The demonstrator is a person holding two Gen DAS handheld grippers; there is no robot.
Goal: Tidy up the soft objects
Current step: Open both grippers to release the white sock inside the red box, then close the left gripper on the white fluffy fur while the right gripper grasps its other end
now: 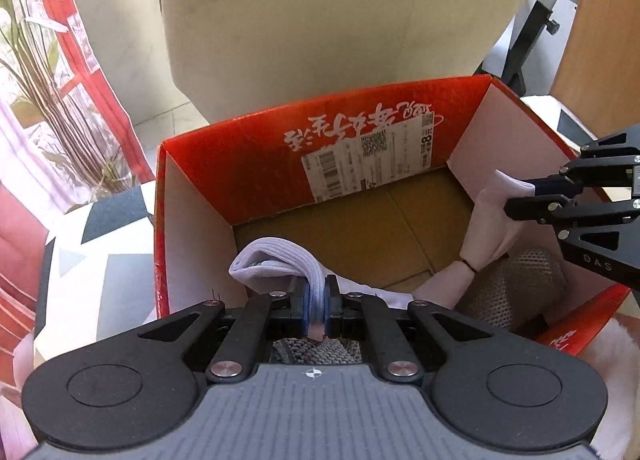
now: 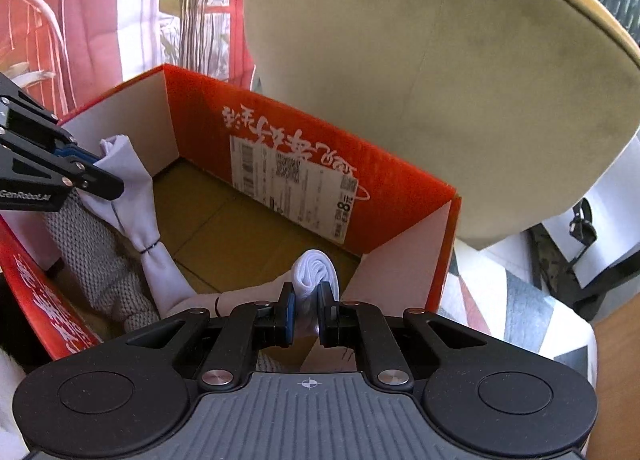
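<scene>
A long white cloth [image 1: 492,228] [image 2: 136,188], cinched with thin black bands, hangs slack between both grippers inside a red cardboard box [image 1: 248,172] [image 2: 200,120]. My left gripper [image 1: 316,300] [image 2: 100,176] is shut on one bunched end near the box's white left wall. My right gripper [image 2: 308,312] [image 1: 520,196] is shut on the other end by the right wall. A grey knitted item [image 1: 516,284] [image 2: 92,256] lies on the box floor under the cloth's middle. The cloth's lowest part is hidden behind the gripper bodies.
A beige chair back [image 1: 320,20] [image 2: 440,80] rises just behind the box. The box rests on a surface with a grey-and-white geometric pattern [image 1: 100,260] [image 2: 520,308]. White fluffy material [image 1: 612,360] lies beside the near corner. A plant [image 1: 60,100] stands at left.
</scene>
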